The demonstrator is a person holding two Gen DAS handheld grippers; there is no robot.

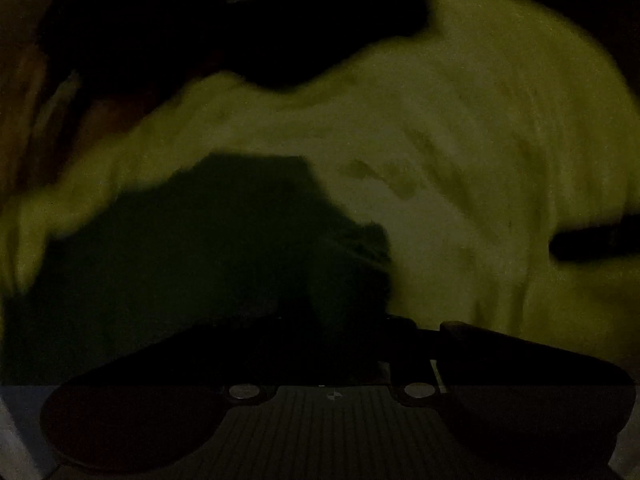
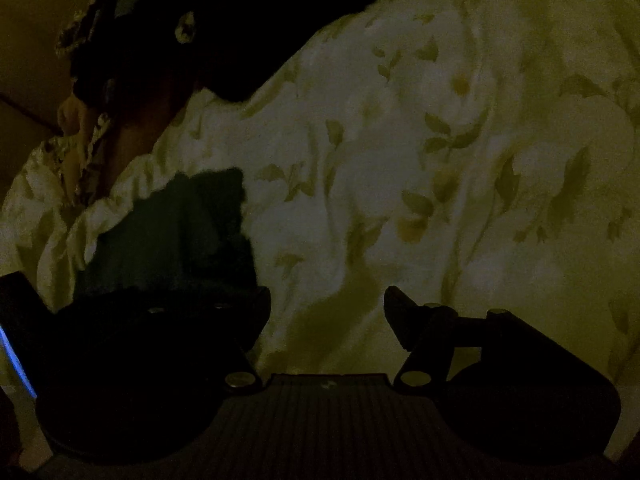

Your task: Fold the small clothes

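Note:
Both views are very dark. A small dark green garment (image 1: 208, 248) hangs in front of a person's pale leaf-printed top (image 1: 460, 140). In the left wrist view my left gripper (image 1: 348, 320) looks shut on the garment's lower edge, with the cloth bunched over its dark fingers. In the right wrist view the same green garment (image 2: 176, 232) hangs at the left, over my left finger. My right gripper (image 2: 326, 312) stands open, its fingers wide apart, with the leaf-printed top (image 2: 400, 160) showing through the gap.
The person fills both views, with a dark head shape (image 2: 224, 28) and a patterned scarf or collar (image 2: 88, 40) at the upper left. A dark bar (image 1: 596, 240) crosses the right edge of the left wrist view. A wall (image 2: 28, 40) shows at far left.

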